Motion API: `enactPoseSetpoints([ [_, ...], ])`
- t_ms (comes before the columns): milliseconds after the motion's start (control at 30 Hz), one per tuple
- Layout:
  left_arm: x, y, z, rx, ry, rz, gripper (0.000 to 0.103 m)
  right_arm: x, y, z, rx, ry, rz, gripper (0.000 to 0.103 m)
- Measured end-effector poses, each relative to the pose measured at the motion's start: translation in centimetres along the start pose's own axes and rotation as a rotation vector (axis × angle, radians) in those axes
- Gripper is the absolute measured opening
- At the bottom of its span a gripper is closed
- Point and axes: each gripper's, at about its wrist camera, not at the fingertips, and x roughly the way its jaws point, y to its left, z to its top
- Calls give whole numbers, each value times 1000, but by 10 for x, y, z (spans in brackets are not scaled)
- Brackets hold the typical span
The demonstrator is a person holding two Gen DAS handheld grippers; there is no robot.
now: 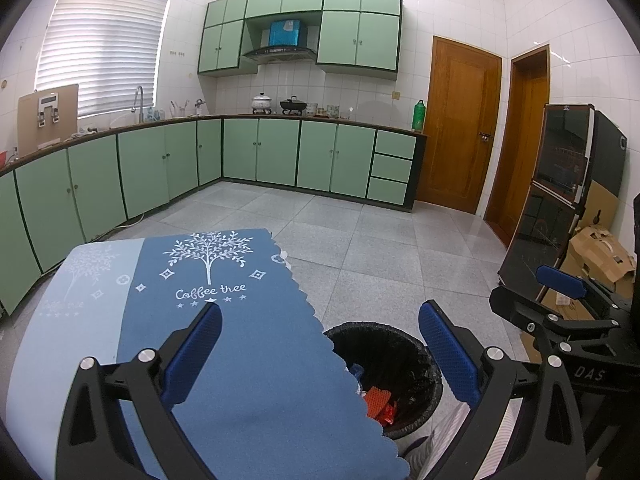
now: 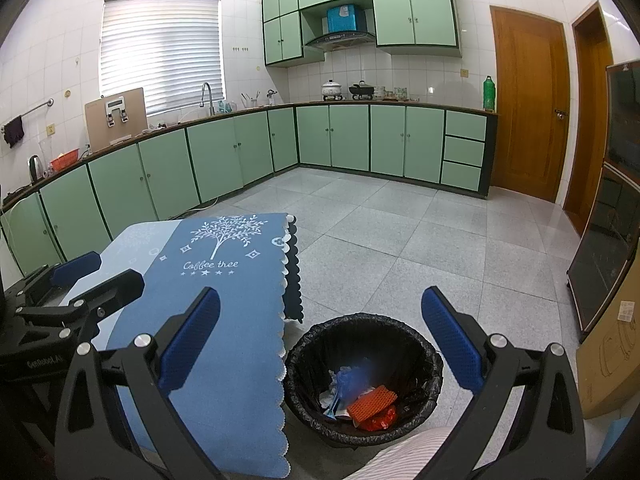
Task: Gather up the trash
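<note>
Much of the trash bin (image 2: 362, 376) was cut off in the left wrist view, where the blue tablecloth (image 1: 248, 360) with its scalloped edge overlapped its near side. The right wrist view showed the black-lined bin more fully on the floor just beside the table, holding an orange mesh piece (image 2: 372, 402), a red wrapper (image 2: 380, 418) and crumpled blue and white scraps too jumbled to identify. The left gripper (image 1: 320, 352) hung released, fingers wide, nothing between them; the right gripper (image 2: 320, 340) was likewise spread and empty above the bin. A striped sleeve or trouser leg (image 2: 404, 456) showed at the bottom edge. Grey tiled floor (image 2: 420, 240) lay open ahead towards green cabinets (image 2: 348, 136). Cardboard boxes (image 1: 600, 256) and a dark glass-fronted cabinet (image 1: 560, 184) stood on the right.
</note>
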Motion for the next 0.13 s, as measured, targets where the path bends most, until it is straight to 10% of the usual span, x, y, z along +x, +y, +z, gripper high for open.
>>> enactPoseSetpoints([
  [133,0,0,0,0,1,0,97,0,-2,-2,1,1,2,98],
])
